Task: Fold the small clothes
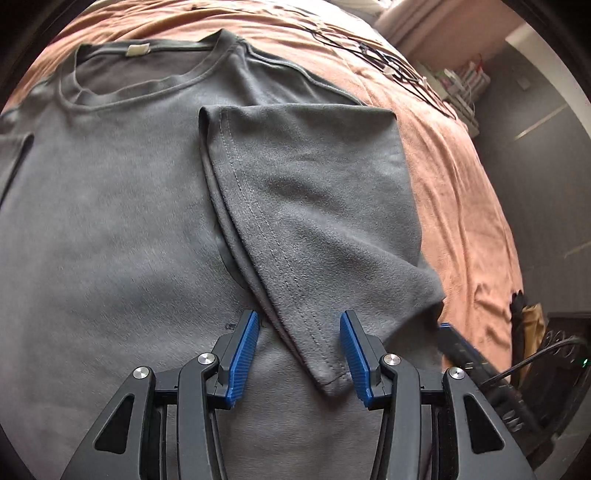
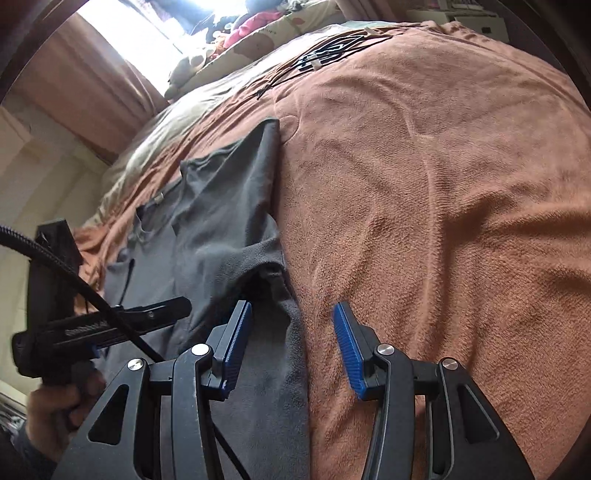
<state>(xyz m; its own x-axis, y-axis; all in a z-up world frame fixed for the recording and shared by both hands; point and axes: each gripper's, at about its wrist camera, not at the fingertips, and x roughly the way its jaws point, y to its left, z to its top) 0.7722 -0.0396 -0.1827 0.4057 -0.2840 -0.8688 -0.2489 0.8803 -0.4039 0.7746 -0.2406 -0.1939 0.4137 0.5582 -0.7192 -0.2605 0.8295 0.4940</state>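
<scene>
A grey T-shirt [image 1: 110, 206] lies flat on an orange-brown blanket [image 1: 454, 177], collar at the far end. Its right sleeve [image 1: 314, 206] is folded inward over the chest. My left gripper [image 1: 299, 325] is open, and the sleeve's hemmed corner lies between its blue pads without being pinched. In the right wrist view the same shirt [image 2: 221, 258] runs along the left, its side edge beside the blanket [image 2: 443, 221]. My right gripper [image 2: 291, 317] is open over that side edge, holding nothing. The left gripper tool [image 2: 96, 325] and the hand [image 2: 55, 413] holding it show at the left.
Black cables [image 1: 399, 62] lie on the blanket beyond the shirt. Pillows and piled clothes [image 2: 243, 29] sit at the bed's far end by a curtained window [image 2: 110, 74]. The bed's edge and dark floor [image 1: 546, 184] are to the right, with shelves [image 1: 465, 81] behind.
</scene>
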